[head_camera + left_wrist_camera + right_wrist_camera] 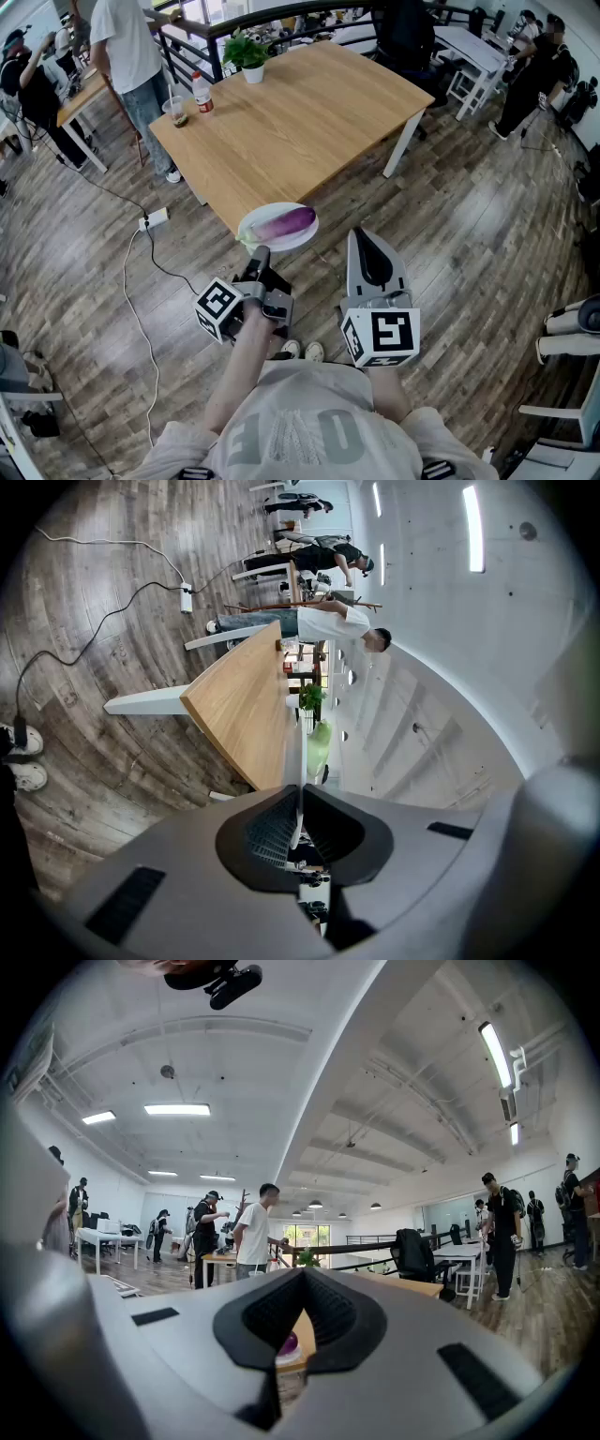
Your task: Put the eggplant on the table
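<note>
A purple eggplant (290, 222) lies on a white plate (255, 228) at the near corner of the wooden table (309, 112). I cannot tell whether the plate rests on the table. My left gripper (260, 253) is shut on the plate's near rim. In the left gripper view the plate (299, 761) shows edge-on as a thin white line running into the left gripper (300, 797). My right gripper (362, 236) hangs shut and holds nothing, just right of the plate. Through the right gripper (302, 1275) I see part of the eggplant (288, 1342).
At the table's far left corner stand a potted plant (248, 56), a bottle (202, 94) and a cup (177, 111). A power strip (153, 219) and its cable lie on the wood floor to the left. People stand beyond the table.
</note>
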`<move>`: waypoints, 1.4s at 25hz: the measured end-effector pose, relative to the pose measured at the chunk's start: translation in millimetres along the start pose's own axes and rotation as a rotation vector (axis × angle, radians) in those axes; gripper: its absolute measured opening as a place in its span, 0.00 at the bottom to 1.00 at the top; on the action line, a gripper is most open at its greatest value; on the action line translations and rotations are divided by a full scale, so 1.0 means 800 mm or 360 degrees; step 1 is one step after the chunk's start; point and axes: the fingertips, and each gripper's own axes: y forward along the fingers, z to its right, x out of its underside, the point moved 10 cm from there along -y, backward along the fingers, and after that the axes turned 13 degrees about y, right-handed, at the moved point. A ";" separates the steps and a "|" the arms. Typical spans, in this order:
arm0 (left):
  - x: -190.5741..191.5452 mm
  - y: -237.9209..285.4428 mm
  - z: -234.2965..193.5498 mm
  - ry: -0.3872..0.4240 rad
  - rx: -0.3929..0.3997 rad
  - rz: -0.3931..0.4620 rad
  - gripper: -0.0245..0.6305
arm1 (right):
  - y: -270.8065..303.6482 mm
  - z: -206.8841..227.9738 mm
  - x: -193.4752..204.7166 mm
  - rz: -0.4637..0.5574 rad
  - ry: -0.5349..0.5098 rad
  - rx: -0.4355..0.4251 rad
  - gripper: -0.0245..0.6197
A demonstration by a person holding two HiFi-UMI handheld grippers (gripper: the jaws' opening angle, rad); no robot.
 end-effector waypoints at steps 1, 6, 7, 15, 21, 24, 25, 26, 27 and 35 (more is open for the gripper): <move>0.000 0.001 0.001 0.0001 0.0001 0.0000 0.07 | 0.001 0.001 0.000 -0.0002 0.0003 0.0000 0.07; 0.003 0.006 0.004 0.0005 0.0012 -0.0002 0.07 | 0.005 0.009 0.000 -0.0014 0.0002 0.0005 0.07; 0.005 0.007 0.004 0.0006 0.0011 -0.0001 0.07 | 0.005 0.011 0.001 -0.0019 -0.0002 0.0000 0.07; 0.017 0.020 0.000 0.0006 0.0025 0.0033 0.07 | 0.008 0.035 0.010 -0.0005 0.0055 -0.0039 0.07; 0.022 0.038 -0.006 -0.0015 0.0025 0.0067 0.07 | 0.010 0.056 0.022 -0.0007 0.0122 -0.0082 0.07; 0.019 0.056 -0.012 -0.0013 0.0008 0.0078 0.07 | 0.021 0.068 0.028 -0.0029 0.0138 -0.0089 0.07; 0.017 0.065 -0.013 -0.0011 0.0010 0.0077 0.07 | 0.028 0.072 0.028 -0.0029 0.0135 -0.0092 0.07; 0.014 0.077 -0.013 -0.0011 0.0015 0.0073 0.07 | 0.036 0.077 0.028 -0.0025 0.0130 -0.0091 0.07; 0.012 0.090 -0.012 -0.0010 0.0024 0.0068 0.07 | 0.045 0.082 0.026 -0.0018 0.0125 -0.0087 0.07; -0.005 0.200 0.000 0.0011 0.0077 0.0052 0.07 | 0.142 0.132 0.019 -0.0037 0.0098 -0.0060 0.07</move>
